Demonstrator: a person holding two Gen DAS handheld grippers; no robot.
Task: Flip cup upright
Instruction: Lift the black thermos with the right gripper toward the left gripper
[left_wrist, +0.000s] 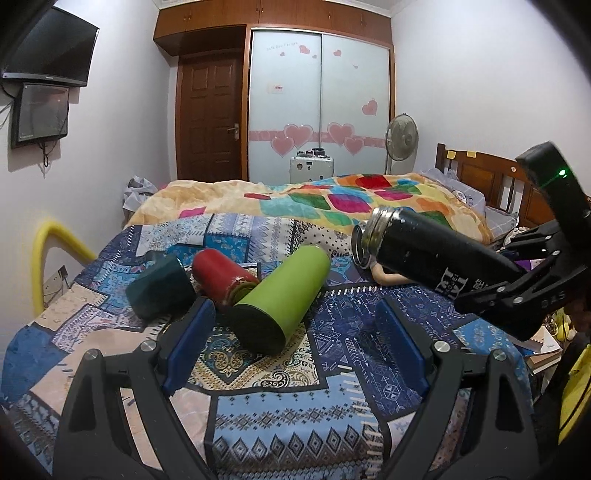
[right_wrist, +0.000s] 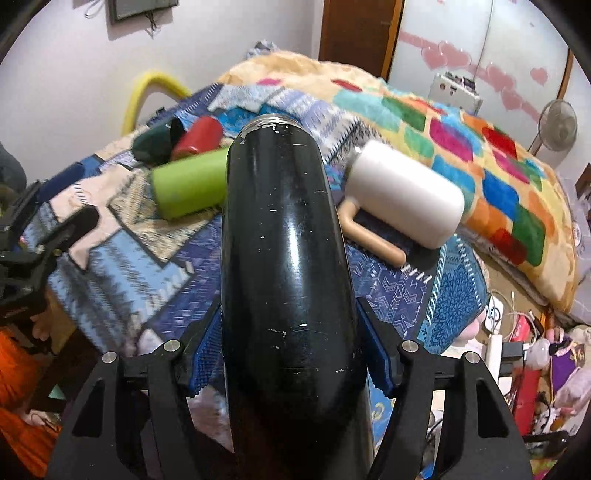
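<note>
My right gripper (right_wrist: 290, 354) is shut on a black metal flask (right_wrist: 288, 236), held in the air over the bed, tilted with its open steel mouth pointing away. The flask (left_wrist: 424, 254) and right gripper (left_wrist: 517, 291) also show at the right of the left wrist view. My left gripper (left_wrist: 295, 328) is open and empty, low over the patterned blanket, with a green cup (left_wrist: 284, 295) lying on its side just ahead between the blue pads. A red cup (left_wrist: 221, 273) and a dark teal cup (left_wrist: 159, 291) lie on their sides to its left.
A white mug with a tan handle (right_wrist: 402, 192) lies on its side on the blanket (left_wrist: 280, 413). A colourful quilt (left_wrist: 332, 199) covers the far bed. A yellow rail (left_wrist: 44, 251) is at the left; clutter (right_wrist: 517, 343) lies on the floor at the right.
</note>
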